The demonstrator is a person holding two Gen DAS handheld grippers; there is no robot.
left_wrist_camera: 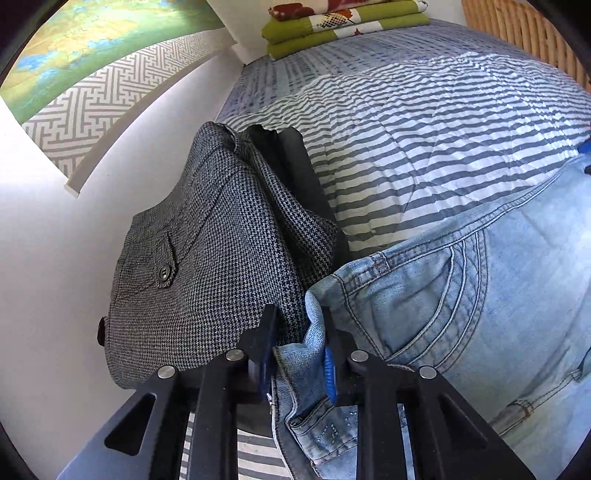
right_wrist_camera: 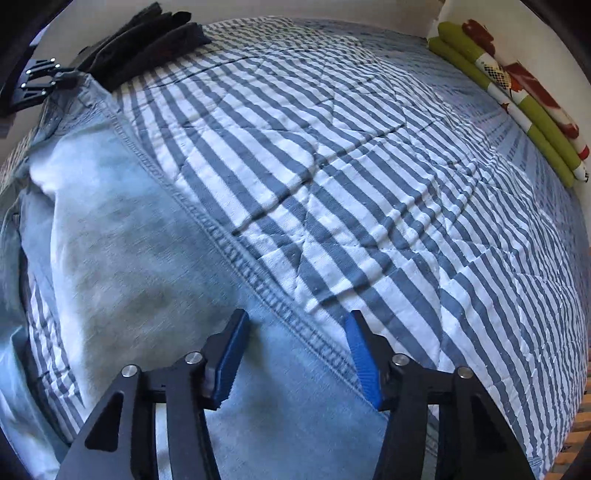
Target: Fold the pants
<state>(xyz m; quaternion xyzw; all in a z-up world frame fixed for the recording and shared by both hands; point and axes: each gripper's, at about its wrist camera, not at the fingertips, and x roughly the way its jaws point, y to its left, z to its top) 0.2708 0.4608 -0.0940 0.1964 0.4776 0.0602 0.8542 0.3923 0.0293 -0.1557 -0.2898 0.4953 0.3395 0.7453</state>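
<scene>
Light blue jeans (left_wrist_camera: 461, 295) lie flat on the striped bedspread, back pocket up. My left gripper (left_wrist_camera: 299, 332) is shut on the jeans' waistband corner, with denim bunched between its blue pads. In the right wrist view the jeans (right_wrist_camera: 122, 258) stretch away to the left, and the left gripper (right_wrist_camera: 37, 79) shows small at their far end. My right gripper (right_wrist_camera: 295, 354) is open just above the leg's outer side seam (right_wrist_camera: 258, 280), one finger over denim and the other at the seam's edge, with nothing between them.
Folded grey houndstooth pants (left_wrist_camera: 192, 258) on darker folded clothes (right_wrist_camera: 147, 40) sit against the white wall beside the waistband. Folded green floral blankets (left_wrist_camera: 343, 26) lie at the bed's far end. The blue-and-white striped quilt (right_wrist_camera: 369, 184) covers the bed. A wicker edge (right_wrist_camera: 576, 439) borders it.
</scene>
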